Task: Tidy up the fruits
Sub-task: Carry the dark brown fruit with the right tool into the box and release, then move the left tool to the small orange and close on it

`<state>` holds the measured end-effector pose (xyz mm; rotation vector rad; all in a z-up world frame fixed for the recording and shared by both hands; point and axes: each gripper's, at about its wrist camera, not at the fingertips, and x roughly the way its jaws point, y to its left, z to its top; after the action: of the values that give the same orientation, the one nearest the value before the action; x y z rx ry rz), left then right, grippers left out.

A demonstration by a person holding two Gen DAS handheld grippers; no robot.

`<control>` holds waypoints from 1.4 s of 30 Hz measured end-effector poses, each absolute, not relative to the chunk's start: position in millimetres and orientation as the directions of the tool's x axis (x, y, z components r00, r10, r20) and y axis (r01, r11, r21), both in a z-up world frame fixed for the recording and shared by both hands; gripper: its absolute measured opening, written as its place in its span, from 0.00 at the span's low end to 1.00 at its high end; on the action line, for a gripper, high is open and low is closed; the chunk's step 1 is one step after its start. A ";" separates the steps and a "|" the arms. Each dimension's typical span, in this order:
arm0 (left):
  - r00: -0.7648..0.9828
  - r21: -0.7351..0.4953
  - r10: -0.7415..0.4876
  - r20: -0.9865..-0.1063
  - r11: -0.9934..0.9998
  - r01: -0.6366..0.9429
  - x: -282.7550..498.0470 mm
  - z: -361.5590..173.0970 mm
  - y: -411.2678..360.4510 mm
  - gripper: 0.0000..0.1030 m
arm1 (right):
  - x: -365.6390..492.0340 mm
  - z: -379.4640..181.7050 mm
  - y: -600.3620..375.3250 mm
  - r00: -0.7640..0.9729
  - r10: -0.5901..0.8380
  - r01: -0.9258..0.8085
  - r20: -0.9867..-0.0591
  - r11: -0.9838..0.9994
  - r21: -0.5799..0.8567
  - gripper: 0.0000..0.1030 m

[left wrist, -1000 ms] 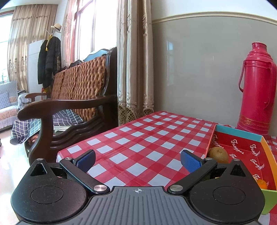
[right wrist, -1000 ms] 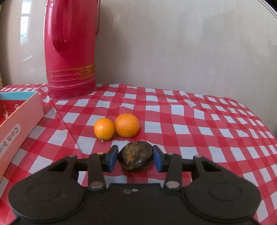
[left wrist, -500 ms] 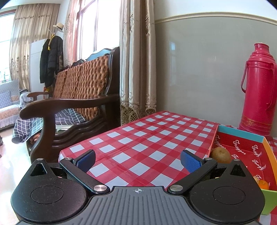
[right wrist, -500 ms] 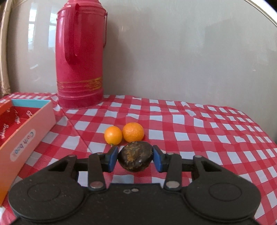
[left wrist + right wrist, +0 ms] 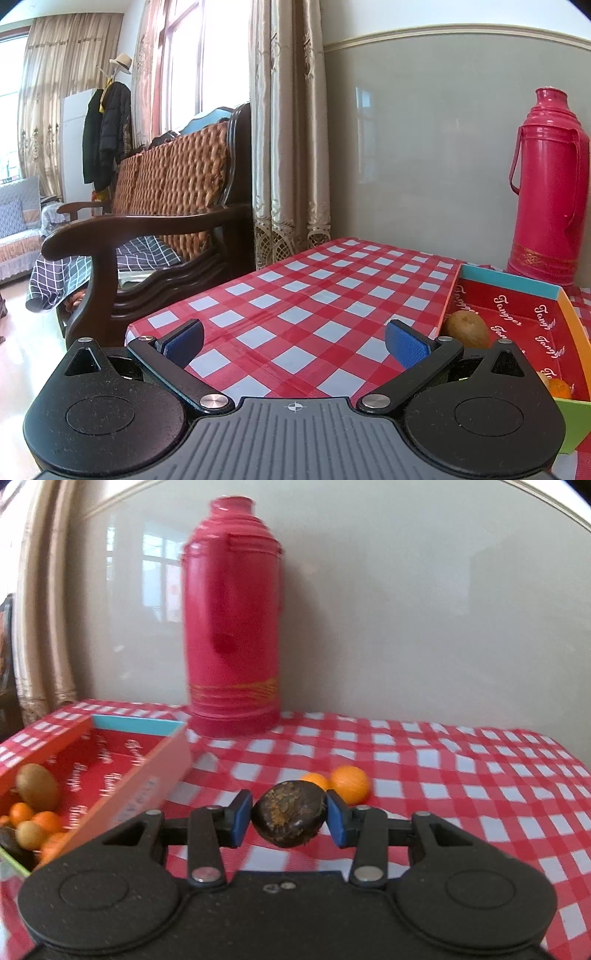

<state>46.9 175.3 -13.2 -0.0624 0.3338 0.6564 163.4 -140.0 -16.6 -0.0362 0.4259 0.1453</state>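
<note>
Only our right wrist view shows the right gripper (image 5: 289, 818), its jaws clenched on a dark fruit (image 5: 290, 814) held above the desk (image 5: 461, 775). The fruit is roundish, blackish-brown, with rough orange-yellow patches. Two oranges (image 5: 349, 782) lie on the checked cloth just behind it at 12 o'clock. The open box (image 5: 140, 771) at 9 o'clock holds kiwis and small oranges. Our left wrist view alone shows the left gripper (image 5: 293, 341), jaws released, nothing between them, and a wooden sofa (image 5: 166, 206) at 10 o'clock. A red thermos (image 5: 232, 627) stands behind the box.
</note>
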 end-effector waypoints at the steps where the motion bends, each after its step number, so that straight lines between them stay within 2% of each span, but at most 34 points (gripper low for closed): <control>1: 0.741 0.049 0.588 -0.323 0.793 -0.608 46.8 -13.0 174.4 1.00 | 161.5 -14.2 -134.8 0.901 0.154 -0.169 -0.405 0.986 -0.001 0.34; 16: 0.739 0.083 0.596 -0.314 0.793 -0.604 47.1 -12.2 170.8 1.00 | 151.1 -9.3 -53.7 0.848 0.375 -0.414 -0.375 0.910 -0.026 0.34; 26: 0.733 0.079 0.602 -0.318 0.787 -0.612 45.6 -12.0 175.5 1.00 | 143.8 -20.2 -20.5 0.821 0.421 -0.493 -0.387 0.864 -0.105 0.34; 28: 0.733 0.081 0.601 -0.317 0.788 -0.611 45.2 -11.9 176.0 1.00 | 141.6 -21.2 -16.2 0.817 0.426 -0.505 -0.388 0.854 -0.125 0.39; 30: 0.734 0.083 0.601 -0.316 0.788 -0.610 46.2 -12.0 175.8 1.00 | 138.8 -21.4 -14.3 0.826 0.421 -0.501 -0.375 0.853 -0.145 0.55; 34: 0.737 0.082 0.598 -0.314 0.791 -0.607 46.6 -11.8 174.6 1.00 | 128.6 -11.8 -22.0 0.870 0.393 -0.451 -0.298 0.878 -0.161 0.66; 36: 0.739 0.079 0.595 -0.316 0.792 -0.605 46.9 -11.8 173.9 1.00 | 128.1 -7.8 -29.0 0.893 0.357 -0.410 -0.274 0.897 -0.168 0.76; 39: 0.744 0.076 0.589 -0.316 0.797 -0.599 47.2 -11.4 170.4 1.00 | 131.5 -7.2 -43.0 0.914 0.297 -0.349 -0.275 0.923 -0.164 0.79; 42: 0.752 0.077 0.579 -0.315 0.805 -0.588 48.6 -11.1 163.9 1.00 | 140.6 -9.0 -59.6 0.922 0.226 -0.279 -0.315 0.951 -0.136 0.81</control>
<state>48.6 163.9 -11.1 -0.0276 0.3351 0.6377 140.6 -59.6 -9.0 -0.1802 0.3010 0.2607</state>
